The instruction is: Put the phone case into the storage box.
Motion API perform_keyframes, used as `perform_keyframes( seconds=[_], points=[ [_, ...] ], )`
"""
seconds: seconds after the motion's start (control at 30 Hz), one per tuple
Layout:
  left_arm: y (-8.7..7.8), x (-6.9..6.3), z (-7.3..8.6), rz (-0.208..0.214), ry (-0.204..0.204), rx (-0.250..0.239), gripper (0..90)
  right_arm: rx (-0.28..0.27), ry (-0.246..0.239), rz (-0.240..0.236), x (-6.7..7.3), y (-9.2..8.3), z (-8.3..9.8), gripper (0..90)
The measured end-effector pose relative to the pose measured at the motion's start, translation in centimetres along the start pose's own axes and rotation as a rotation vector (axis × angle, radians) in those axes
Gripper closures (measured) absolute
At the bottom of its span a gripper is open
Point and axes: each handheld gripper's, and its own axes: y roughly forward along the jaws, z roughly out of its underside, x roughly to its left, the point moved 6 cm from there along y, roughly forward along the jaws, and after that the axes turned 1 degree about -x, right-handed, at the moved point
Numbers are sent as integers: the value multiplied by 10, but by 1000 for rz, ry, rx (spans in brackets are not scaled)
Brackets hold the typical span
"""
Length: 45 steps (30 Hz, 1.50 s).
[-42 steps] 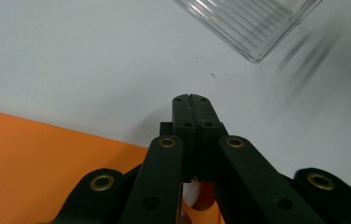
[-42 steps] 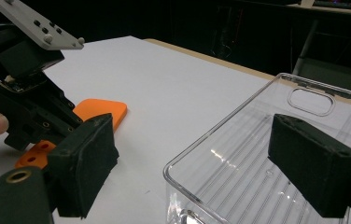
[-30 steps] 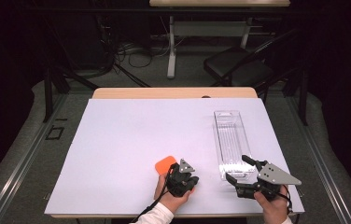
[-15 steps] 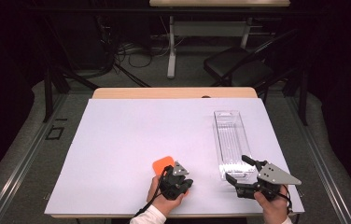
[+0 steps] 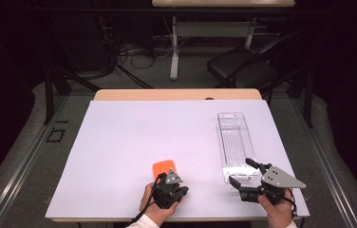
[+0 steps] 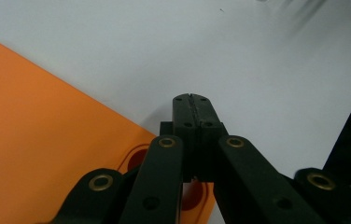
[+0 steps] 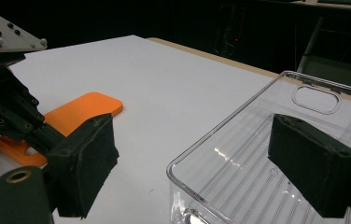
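Movement first: your left gripper (image 5: pixel 169 186) has slid a little leftward along the table's (image 5: pixel 119 142) near edge over the last second, and it now sits at the near end of the orange board (image 5: pixel 165 167). Your right gripper (image 5: pixel 255 183) hasn't shifted. I'd read that as you lining up on the board's handle end, with no grip made so far.

The left jaws are pressed fully together with nothing between them — in the left gripper view their tips hover just past the board's (image 6: pixel 47 140) edge, over bare table. The right jaws stand wide, straddling the near end of the clear plastic tray (image 5: pixel 236 145) without pressing on it.

The board lies flat near the front edge, left of the tray and well apart from it. Its long axis runs roughly away from you, tilted slightly; the handle hole (image 7: pixel 17 147) is at the near end, beside the left gripper. The tray's long axis also points away from you.
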Motion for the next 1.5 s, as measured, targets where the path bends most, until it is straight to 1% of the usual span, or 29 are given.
perform_keyframes(
  seconds=[0.07, 0.17, 0.23, 0.4, 0.47, 0.5, 0.53, 0.7, 0.73, 0.8, 0.9, 0.97, 1.0, 1.07, 1.1, 1.27, 1.4, 1.43, 1.5],
  points=[
    [-1, 1, 1, -7, 2, -1, 900, 6, 2, 0, 0, 0, 0, 145],
    [-7, 4, 6, -14, 8, 15, 900, 1, 2, 1, -1, 0, 0, 145],
    [-9, 5, 7, -19, 7, 17, 900, 1, 4, 0, -1, 0, 0, 145],
    [-18, 13, 15, -38, 2, 28, 900, 1, 2, 0, 0, 0, 0, 145],
    [-22, 17, 18, -43, -12, 25, 900, -1, 1, 0, 0, 0, 0, 145],
    [-26, 21, 21, -48, -12, 31, 900, 1, 10, 0, 1, 0, 0, 145],
    [-26, 21, 21, -48, -12, 31, 900, 0, 8, 0, 1, 1, 0, 145],
    [-35, 29, 28, -64, -31, 34, 900, 3, 8, 1, 1, 0, 0, 145],
    [-36, 31, 29, -70, -41, 27, 900, 4, 10, 2, 1, 0, 1, 145],
    [-39, 35, 31, -80, -42, 29, 900, 4, 5, 3, 0, 1, 1, 145],
    [-46, 41, 36, -98, -66, 32, 900, 4, 6, 3, 0, 1, 1, 145],
    [-47, 42, 38, -101, -70, 35, 900, 4, 5, 3, 0, 1, 1, 145],
    [-49, 44, 39, -117, -71, 27, 900, 4, 5, 3, 0, 1, 1, 145],
    [-53, 48, 43, -131, -78, 32, 900, 6, 4, 3, 0, 1, 1, 145],
    [-53, 48, 43, -131, -78, 32, 900, 6, 4, 3, 0, 1, 1, 145],
    [-59, 56, 47, -147, -106, 24, 900, 6, 0, 2, 0, 0, 1, 145],
    [-61, 57, 49, -150, -117, 20, 900, 5, 2, 1, 1, 0, 1, 145],
    [-61, 58, 49, -150, -130, 19, 900, 2, 5, 2, 0, 0, 1, 145],
    [-62, 59, 49, -147, -132, 20, 900, 4, 1, 3, 0, 0, 1, 145]
  ],
)
